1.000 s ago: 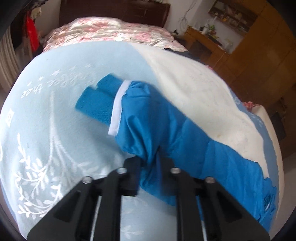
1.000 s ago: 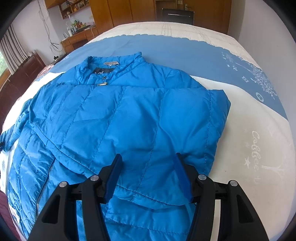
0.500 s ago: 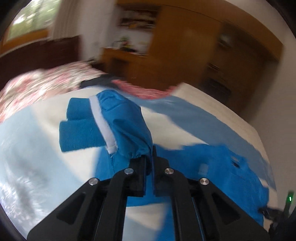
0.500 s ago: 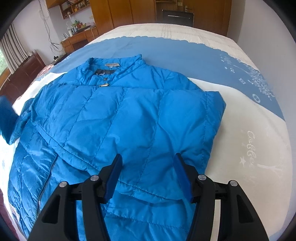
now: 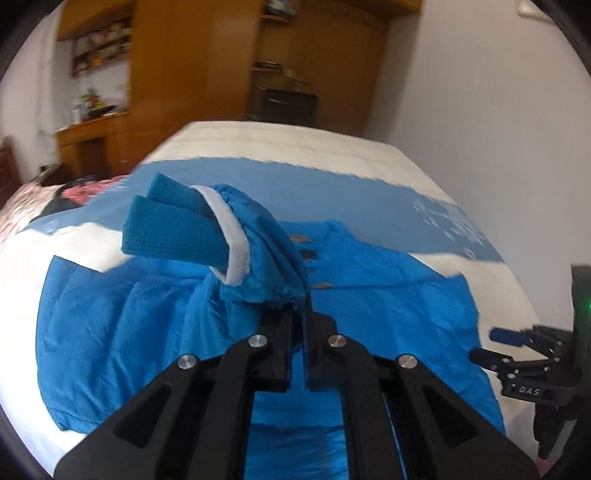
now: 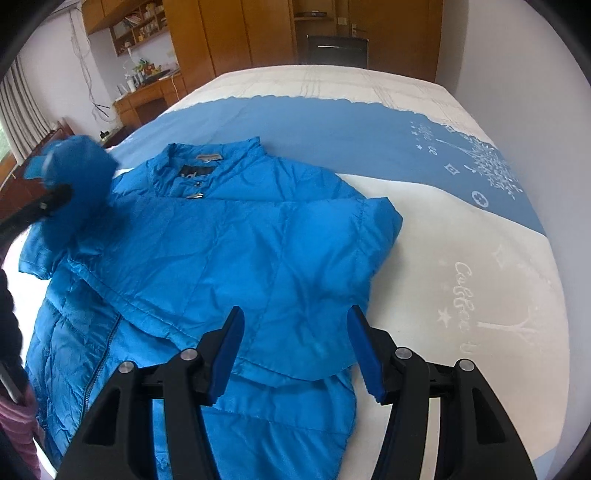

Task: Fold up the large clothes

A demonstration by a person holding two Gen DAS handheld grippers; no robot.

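A bright blue puffer jacket lies face up on the bed, collar toward the far end, its right sleeve folded across the chest. My left gripper is shut on the jacket's left sleeve near the knit cuff and holds it lifted above the jacket body. In the right wrist view the lifted sleeve hangs at the far left. My right gripper is open and empty, hovering over the jacket's lower front; it also shows in the left wrist view at the right edge.
The bed carries a white and blue cover with a printed tree. Wooden wardrobes and a desk stand beyond the far end. A dark chair is by the wall. A floral quilt lies at the left.
My left gripper has lifted the sleeve off the bed and swung it over the jacket body. The right gripper has stayed open over the jacket's lower front.
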